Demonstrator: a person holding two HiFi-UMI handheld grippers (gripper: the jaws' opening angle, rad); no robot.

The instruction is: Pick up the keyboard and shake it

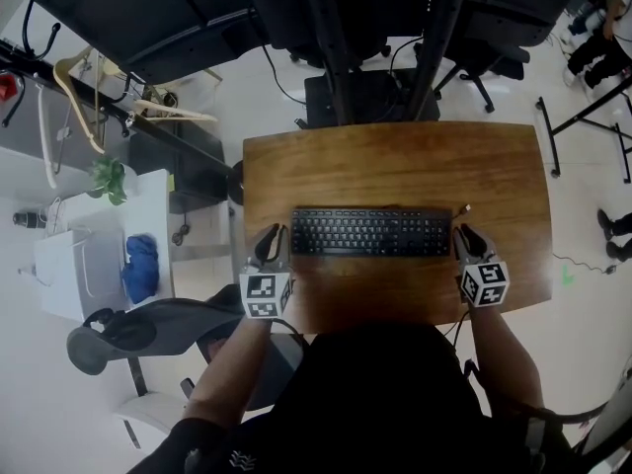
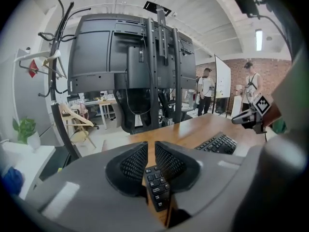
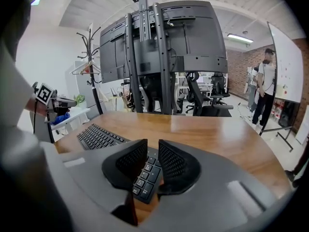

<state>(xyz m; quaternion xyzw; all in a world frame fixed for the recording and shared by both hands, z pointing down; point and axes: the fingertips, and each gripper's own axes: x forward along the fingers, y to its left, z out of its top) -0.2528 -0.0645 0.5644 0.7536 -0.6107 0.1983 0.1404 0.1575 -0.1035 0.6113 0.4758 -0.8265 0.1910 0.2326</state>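
A black keyboard (image 1: pixel 370 232) lies flat on the wooden desk (image 1: pixel 395 161), parallel to its near edge. My left gripper (image 1: pixel 276 232) sits at the keyboard's left end and my right gripper (image 1: pixel 463 231) at its right end. In the left gripper view the jaws (image 2: pixel 151 147) stand a narrow gap apart, and the keyboard's end keys (image 2: pixel 157 187) show just under them. The right gripper view shows the same: jaws (image 3: pixel 153 147) slightly apart over the keyboard's right end (image 3: pixel 145 174). Neither pair of pads visibly presses on the keyboard.
A black monitor stand (image 1: pixel 341 38) rises behind the desk's far edge. To the left are a coat rack with hangers (image 1: pixel 79 97), a white side table (image 1: pixel 148 205) with a plant and a blue cloth, and a grey chair (image 1: pixel 128 329). People stand at the right (image 2: pixel 205 93).
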